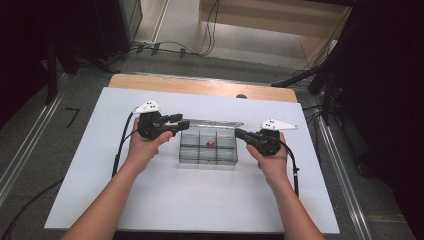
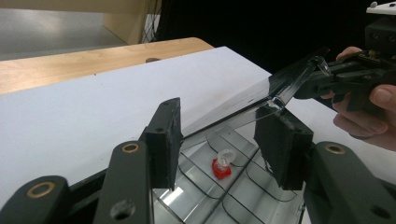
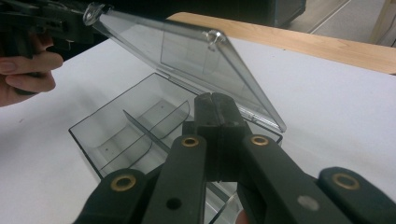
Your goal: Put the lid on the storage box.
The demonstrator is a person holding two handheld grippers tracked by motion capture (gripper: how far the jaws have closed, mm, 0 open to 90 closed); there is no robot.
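The clear box (image 1: 207,148) sits mid-worktop (image 1: 150,200), its lid (image 3: 187,51) raised, a red piece (image 2: 221,168) inside. The right gripper (image 1: 240,133) pinches the lid's edge; the left gripper (image 2: 219,140) stands half open around the lid without pressing it.

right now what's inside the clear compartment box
Inside the clear compartment box, one middle compartment holds a small red piece with a clear top. The other compartments on show look empty. The raised lid and black jaws cover parts of the box.
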